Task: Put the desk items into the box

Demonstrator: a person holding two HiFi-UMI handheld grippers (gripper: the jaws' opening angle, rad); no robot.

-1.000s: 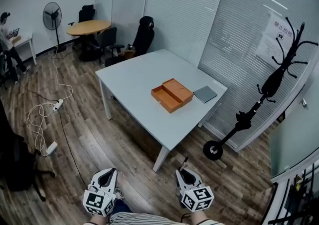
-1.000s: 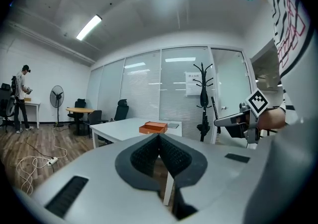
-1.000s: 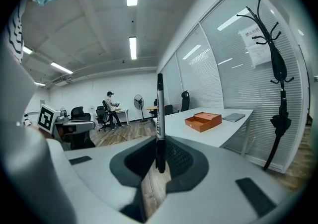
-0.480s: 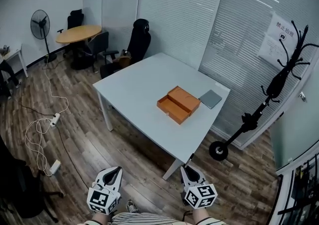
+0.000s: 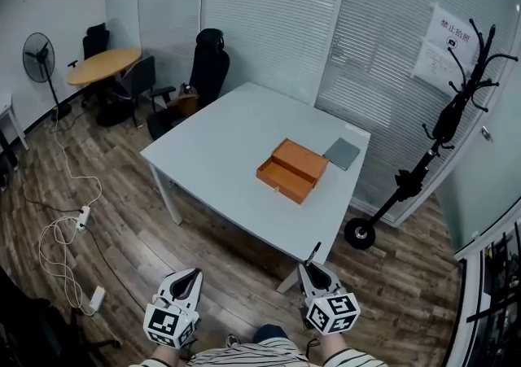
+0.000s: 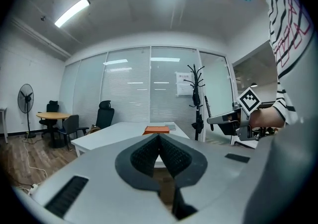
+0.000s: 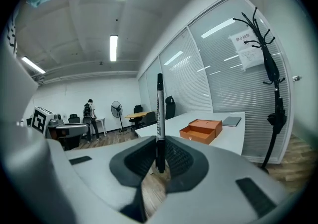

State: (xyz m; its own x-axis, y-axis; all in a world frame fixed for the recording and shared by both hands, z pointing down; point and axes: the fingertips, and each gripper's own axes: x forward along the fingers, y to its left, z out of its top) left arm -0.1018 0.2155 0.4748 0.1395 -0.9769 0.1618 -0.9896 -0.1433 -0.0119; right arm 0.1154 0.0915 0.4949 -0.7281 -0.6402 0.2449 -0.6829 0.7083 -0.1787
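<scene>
The right gripper point(image 7: 159, 157) is clamped on a slim black-and-white marker pen point(image 7: 159, 113) standing upright between its jaws; the left gripper point(image 6: 159, 143) is closed and empty; the open orange box point(image 5: 291, 168) lies well ahead of both on the white table point(image 5: 220, 146); this looks like the carrying step; next comes reaching over the box and releasing the pen inside.

The box point(image 5: 291, 170) sits on the table point(image 5: 220, 141) near its right end, with a thin flat pad point(image 5: 342, 153) just behind it. A coat stand point(image 5: 440, 133) stands right of the table, an office chair point(image 5: 207, 72) behind its far-left corner.
</scene>
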